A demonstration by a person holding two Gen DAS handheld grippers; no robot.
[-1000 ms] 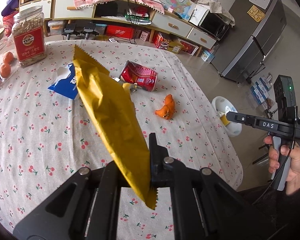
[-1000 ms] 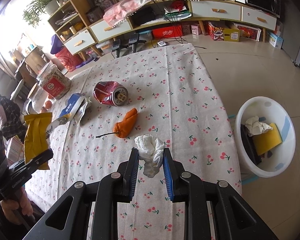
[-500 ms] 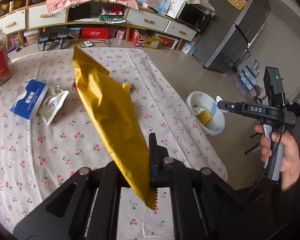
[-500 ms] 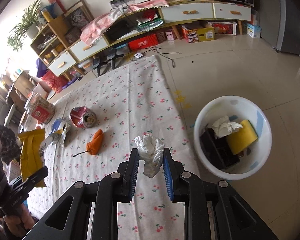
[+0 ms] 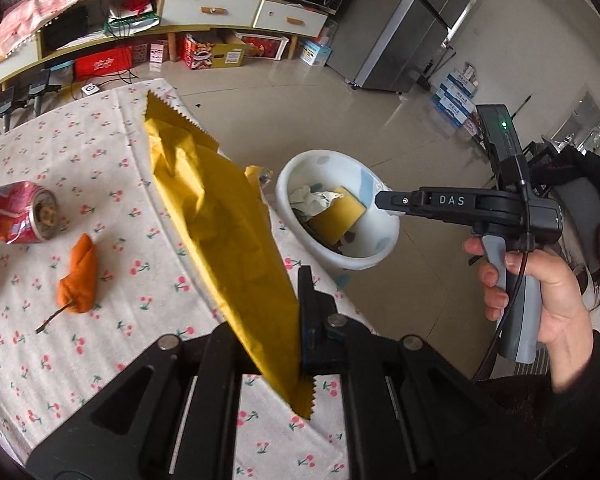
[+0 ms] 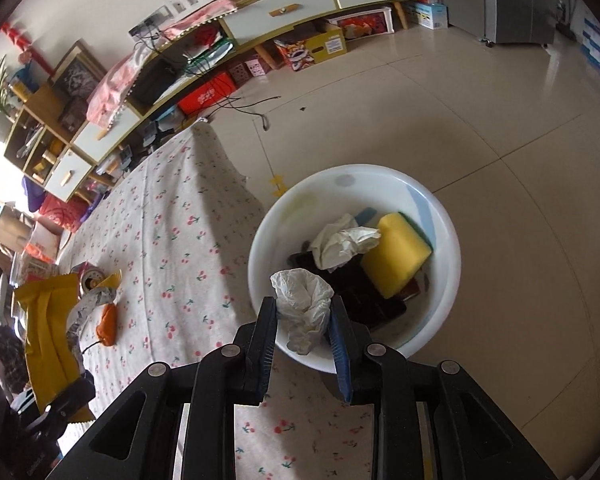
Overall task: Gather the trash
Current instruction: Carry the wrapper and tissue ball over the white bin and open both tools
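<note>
**Two pieces of trash on their way to the bin**

On the table's left side, a crushed red can [image 5: 20,213] and an orange scrap [image 5: 80,276] lie on the cherry-print cloth, not yet collected. Next along, the left claw [image 5: 300,312] is pressed together on a long yellow wrapper [image 5: 220,240], pinching it low so that most of it stands free above the table [image 5: 100,360]. It would do well to carry the wrapper right out past the table edge before letting go, since so light a thing can drift.

Further right, off the table and down on the floor, stands the white bin [image 6: 448,280], already holding a yellow sponge [image 6: 396,256] and crumpled paper. The right claw [image 6: 304,320] hangs over the bin's near rim, its jaws opening around a crumpled white tissue [image 6: 304,304] that sits between them. Nudging a little further over the bin's middle would, I think, keep the tissue from catching the rim.
</note>
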